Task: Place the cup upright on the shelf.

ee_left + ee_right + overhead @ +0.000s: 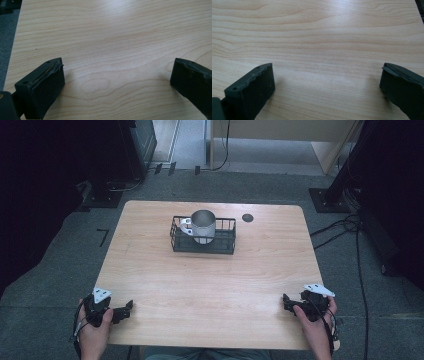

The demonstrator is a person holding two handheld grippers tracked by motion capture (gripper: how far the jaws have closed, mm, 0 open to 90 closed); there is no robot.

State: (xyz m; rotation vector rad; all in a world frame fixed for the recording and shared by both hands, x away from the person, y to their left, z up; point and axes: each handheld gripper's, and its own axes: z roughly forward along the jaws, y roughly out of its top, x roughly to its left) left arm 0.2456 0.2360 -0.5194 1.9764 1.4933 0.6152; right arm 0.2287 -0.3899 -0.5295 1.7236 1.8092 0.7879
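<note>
the metal mug [203,225] stands upright inside the black wire basket [226,242] toward the far middle of the bench [210,285], its white handle [186,227] turned to the left, and nothing is touching it. from where i stand this looks like the very start of the job: both tools rest at the near corners, well apart from the basket. the left tool [121,312] sits at the near left corner with its jaws spread wide over bare wood, and the right tool [289,303] at the near right corner is spread just as wide, holding nothing. the next move, i'd say, calls for one tool to travel forward and line up on the mug's rim or handle. counting: one mug, one basket, two tools, and one small dark round disc [247,217] just right of the basket.
</note>
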